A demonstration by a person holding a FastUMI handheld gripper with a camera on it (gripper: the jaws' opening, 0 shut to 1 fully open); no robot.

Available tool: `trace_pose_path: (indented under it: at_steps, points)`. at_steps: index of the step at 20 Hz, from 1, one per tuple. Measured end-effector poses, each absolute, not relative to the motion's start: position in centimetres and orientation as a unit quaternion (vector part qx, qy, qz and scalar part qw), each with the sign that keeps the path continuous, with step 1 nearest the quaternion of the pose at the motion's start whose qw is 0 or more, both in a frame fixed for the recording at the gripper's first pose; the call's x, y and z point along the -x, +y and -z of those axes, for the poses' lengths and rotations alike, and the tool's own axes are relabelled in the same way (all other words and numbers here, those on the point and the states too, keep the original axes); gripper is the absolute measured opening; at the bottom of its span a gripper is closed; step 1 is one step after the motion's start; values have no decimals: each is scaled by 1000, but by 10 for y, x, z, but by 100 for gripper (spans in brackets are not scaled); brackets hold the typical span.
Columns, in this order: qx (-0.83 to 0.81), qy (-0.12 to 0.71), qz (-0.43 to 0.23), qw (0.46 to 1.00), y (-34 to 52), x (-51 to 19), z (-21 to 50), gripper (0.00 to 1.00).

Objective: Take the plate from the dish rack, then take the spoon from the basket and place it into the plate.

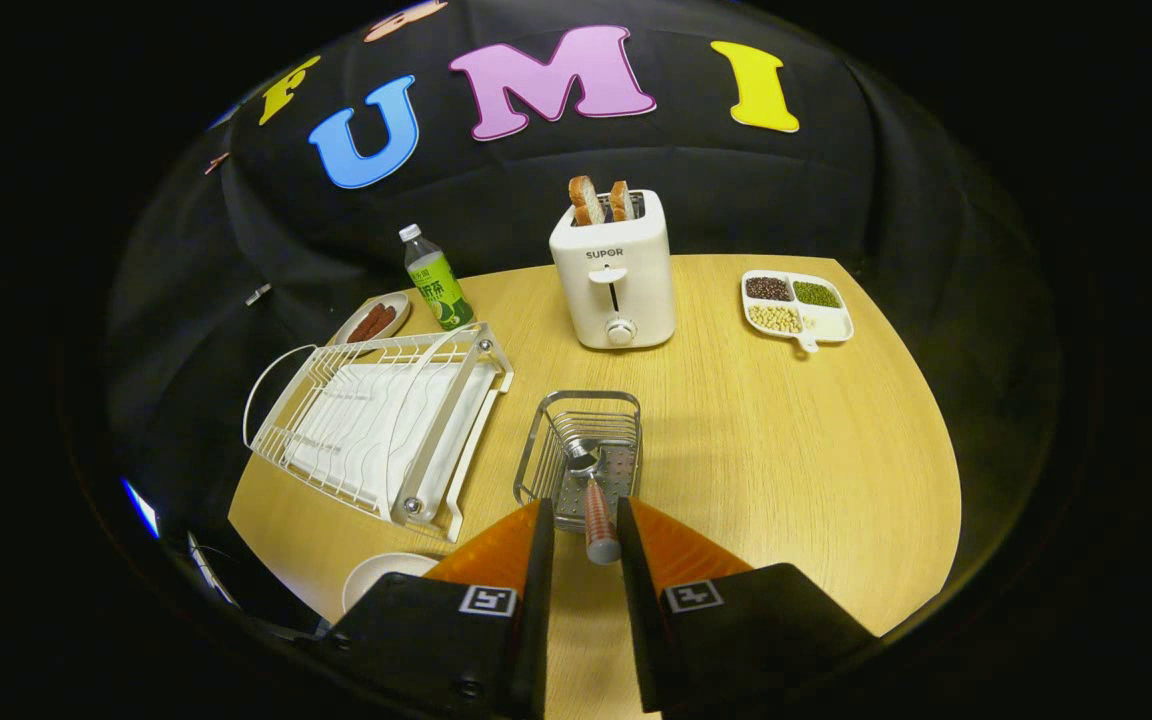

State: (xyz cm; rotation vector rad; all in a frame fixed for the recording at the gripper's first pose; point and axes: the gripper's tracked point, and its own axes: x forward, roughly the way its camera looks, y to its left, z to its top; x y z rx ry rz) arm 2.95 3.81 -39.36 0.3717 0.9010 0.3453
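We saw the wooden desk carrying everything, and on its left part the white dish rack stood with no plate in its slots, which we took to mean the first step was done; the plate lay flat on the desk just left of the tongs, partly hidden behind the left finger, near the rack's closer corner. Beyond the rack stood a green bottle and a small dish with something reddish on it; a white toaster with two slices of bread stood at the far middle, and a divided tray of beans and grains lay well to its right. Just ahead of the tongs sat the wire basket, and the spoon leaned out of it, bowl down inside the basket and its reddish handle reaching back between the two fingers. The tongs were narrowly parted around that handle; the right finger seemed to touch it, but we could not tell whether the left one pressed on it, so we could not call it gripped. We judged the task about halfway: closing on the spoon, lifting it out and carrying it left into the plate were left
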Motion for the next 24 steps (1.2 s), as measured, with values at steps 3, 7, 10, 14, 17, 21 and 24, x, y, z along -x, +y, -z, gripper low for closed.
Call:
trace_pose_path:
  at_steps: [3, 7, 10, 14, 17, 21, 24]
  points:
    - [-174, 429, -156, 873, 34, -31, 393, 16]
    - [-187, 419, -139, 878, 24, -31, 384, 15]
    - [-189, 410, -126, 883, 15, -32, 376, 15]
    - [-171, 401, -124, 891, 11, -31, 366, 15]
    - [-153, 392, -115, 900, 8, -33, 363, 10]
    - [-157, 387, -108, 902, 10, -34, 356, 9]
    - [-170, 377, -102, 905, 5, -35, 341, 10]
